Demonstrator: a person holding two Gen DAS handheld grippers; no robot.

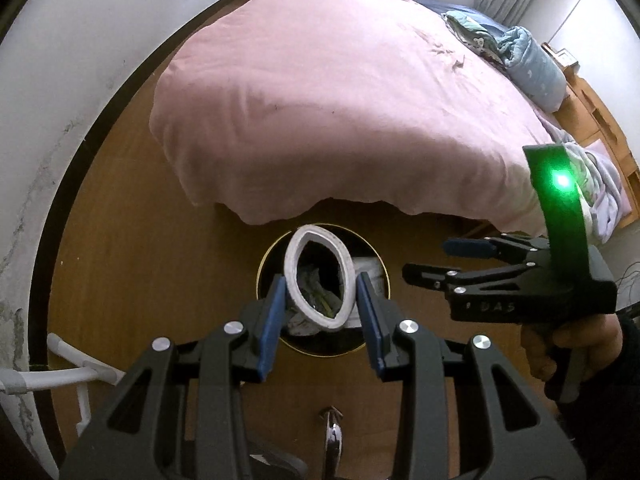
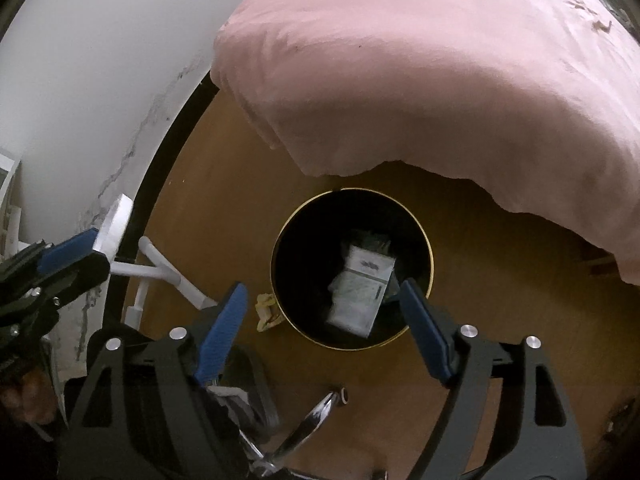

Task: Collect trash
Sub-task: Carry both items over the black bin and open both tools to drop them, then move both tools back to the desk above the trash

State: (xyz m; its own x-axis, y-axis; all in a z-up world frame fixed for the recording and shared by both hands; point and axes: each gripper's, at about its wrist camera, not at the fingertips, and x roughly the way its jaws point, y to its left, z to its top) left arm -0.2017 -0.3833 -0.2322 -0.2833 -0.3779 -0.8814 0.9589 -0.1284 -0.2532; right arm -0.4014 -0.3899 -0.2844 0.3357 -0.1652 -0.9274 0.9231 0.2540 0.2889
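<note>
1. My left gripper [image 1: 320, 300] pinches a white ring [image 1: 318, 276], maybe a tape roll or squashed cup rim, can't tell. Blue pads [image 1: 272, 320] sit on both sides and it is squeezed into an oval.
2. The ring hangs directly over the black bin [image 1: 372, 256] with the gold rim, above the trash inside.
3. My right gripper [image 2: 324, 312] is empty, fingers spread wide, hovering over the same bin [image 2: 430, 264]. A white carton [image 2: 362, 292] lies in the bottom of it.
4. A small yellowish scrap [image 2: 266, 310] sits on the wood floor [image 2: 224, 184], touching or just beside the bin's outer wall. Likely trash still to collect.
5. Something metal and shiny [image 2: 312, 420] lies on the floor close below my right gripper; can't identify it.
6. The pink bedspread [image 1: 340, 100] overhangs just behind the bin. A white pipe frame [image 1: 76, 380] stands by the wall on the left.
7. Risks:
   - The ring is compressed, so on release it may spring, hit the rim and bounce onto the floor.
   - Opening off-centre could send it rolling under the bed.
   - Both grippers crowd the same opening, so they could knock together.
   - Nudging the bin could tip it or bury the scrap beside it.
</note>
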